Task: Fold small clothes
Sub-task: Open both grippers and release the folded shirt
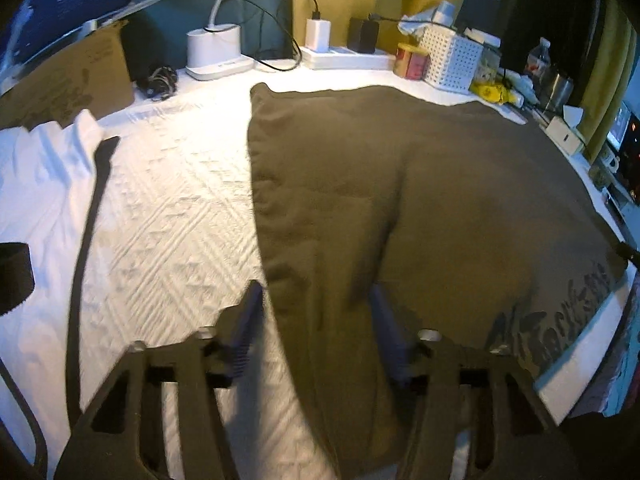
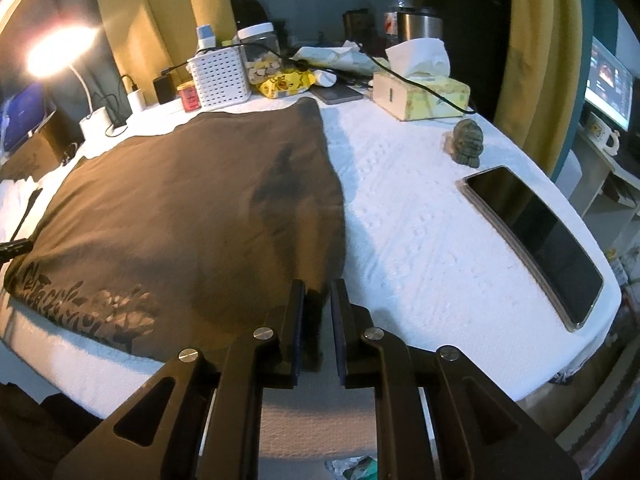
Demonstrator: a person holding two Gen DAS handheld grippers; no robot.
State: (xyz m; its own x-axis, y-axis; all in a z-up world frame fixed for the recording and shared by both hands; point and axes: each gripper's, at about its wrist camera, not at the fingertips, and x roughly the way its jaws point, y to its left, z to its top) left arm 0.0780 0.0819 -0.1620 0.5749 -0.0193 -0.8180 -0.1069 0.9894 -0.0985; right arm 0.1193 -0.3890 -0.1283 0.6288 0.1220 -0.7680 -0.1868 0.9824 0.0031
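Observation:
A dark olive-brown T-shirt [image 1: 420, 184] with a black printed design lies spread flat on the white-covered table [image 1: 168, 208]. My left gripper [image 1: 316, 300] is open, low over the shirt's near left edge, one finger over the table cover and one over the cloth. In the right wrist view the same shirt [image 2: 180, 208] fills the left half. My right gripper [image 2: 319, 292] stands at the shirt's near right corner with its jaws close together and a fold of the dark cloth between them.
White cloth [image 1: 40, 168] and a black strap [image 1: 92, 216] lie at the left. A cardboard box [image 1: 72, 80], lamp base [image 1: 216, 52], power strip and white basket [image 1: 452, 56] line the back. A phone [image 2: 536, 240], a small figurine [image 2: 466, 142] and a tissue box [image 2: 420, 92] sit at the right.

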